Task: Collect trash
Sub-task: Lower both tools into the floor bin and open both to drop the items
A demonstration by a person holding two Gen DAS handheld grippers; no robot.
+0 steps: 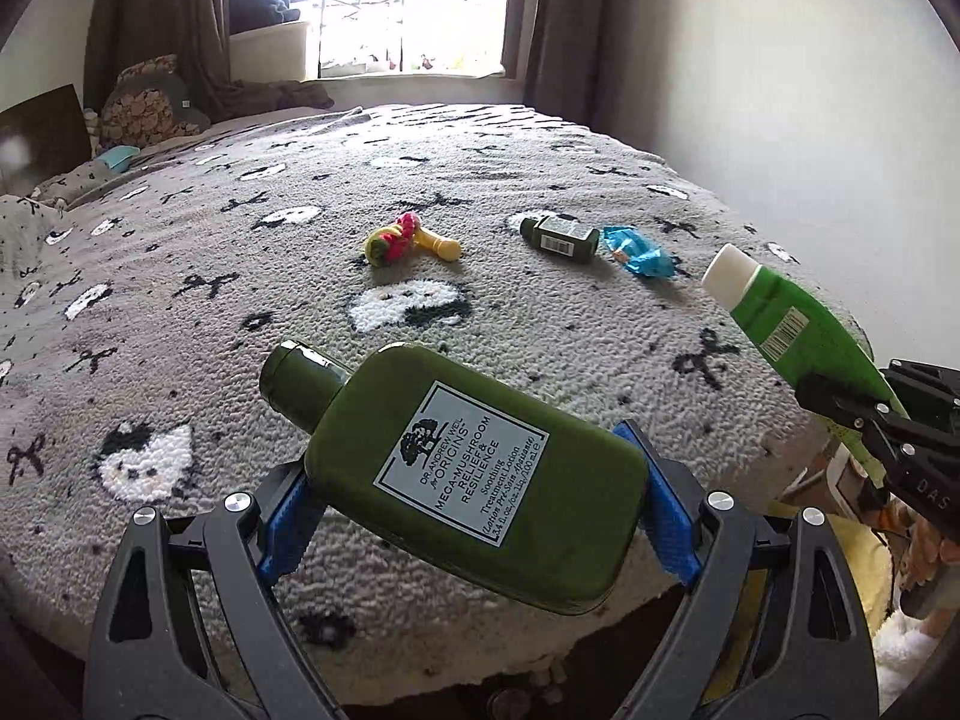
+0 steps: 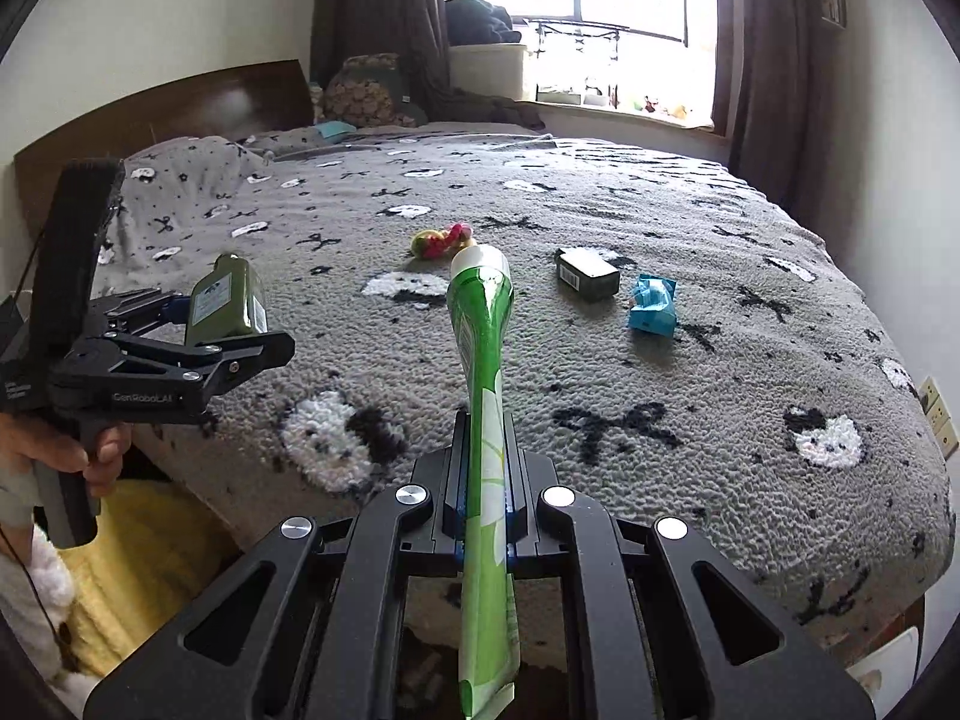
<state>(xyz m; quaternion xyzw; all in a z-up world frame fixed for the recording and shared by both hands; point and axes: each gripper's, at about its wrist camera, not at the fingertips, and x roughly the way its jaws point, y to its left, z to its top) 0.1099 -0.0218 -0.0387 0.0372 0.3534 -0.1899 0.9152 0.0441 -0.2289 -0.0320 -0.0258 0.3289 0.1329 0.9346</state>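
left wrist view: the left gripper (image 1: 480, 504) pinches a dark green bottle (image 1: 462, 480) between its blue pads (image 1: 666, 516), in the lower middle of the frame; the bottle lies slanted, cap toward upper left, with a white label facing the camera. the bottle hides part of both pads. at the right edge the right gripper (image 1: 864, 426) is cut off; it clamps a green tube (image 1: 780, 324) with a white cap. on the grey bed (image 1: 540, 168) above centre lie a small yellow and pink toy (image 1: 402, 240), a small dark bottle (image 1: 561, 237) and a blue wrapper (image 1: 639, 255); the wrapper's print is too small to read.

right wrist view: the right gripper (image 2: 483, 480) is pressed together on the flat end of the tube (image 2: 483, 360), which runs up the middle of the frame, cap at the top and hiding part of the toy (image 2: 441, 240). at the left, a hand (image 2: 66, 450) holds the left gripper (image 2: 198, 336), its far pad hidden behind the bottle (image 2: 225, 300). the small bottle (image 2: 588, 273) and wrapper (image 2: 654, 303) lie right of centre.
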